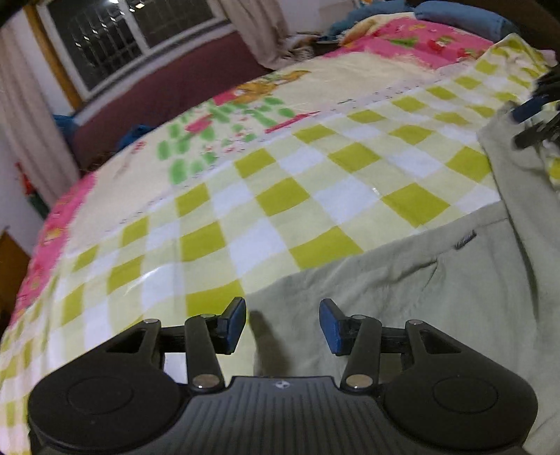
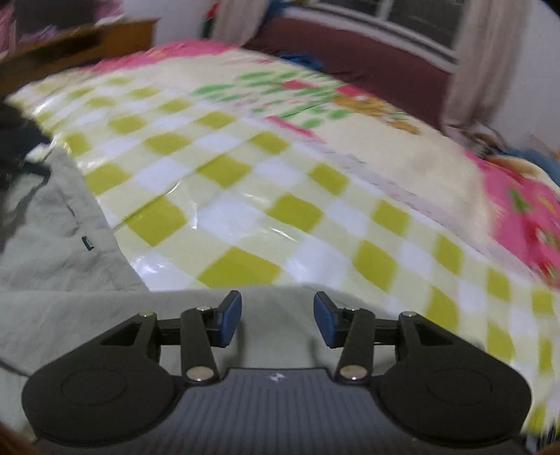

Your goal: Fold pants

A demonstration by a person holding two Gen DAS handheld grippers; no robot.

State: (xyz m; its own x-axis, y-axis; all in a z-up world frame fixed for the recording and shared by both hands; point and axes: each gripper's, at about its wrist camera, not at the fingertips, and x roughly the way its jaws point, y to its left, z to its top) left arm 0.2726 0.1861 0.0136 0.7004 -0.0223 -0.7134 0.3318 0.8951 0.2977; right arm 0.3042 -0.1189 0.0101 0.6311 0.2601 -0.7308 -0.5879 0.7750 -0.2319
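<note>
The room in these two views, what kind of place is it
Most likely a home bedroom. The pale green pants lie on a bed covered by a yellow-green checked sheet, with blue bedding heaped at the far end and a curtained window beyond it.

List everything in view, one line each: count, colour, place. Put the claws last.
pants: one, pale grey-green, spread on the near edge of the bed, small dark label by a pocket
checked sheet: one, lime and white, under the pants
cartoon bedspread: one, cream and pink, beyond the sheet
window: one, dark, on the far wall
curtains: pale, beside the window
left claw: one, black with blue pads, open above the pants
right claw: one, the same, open above the pants
</note>
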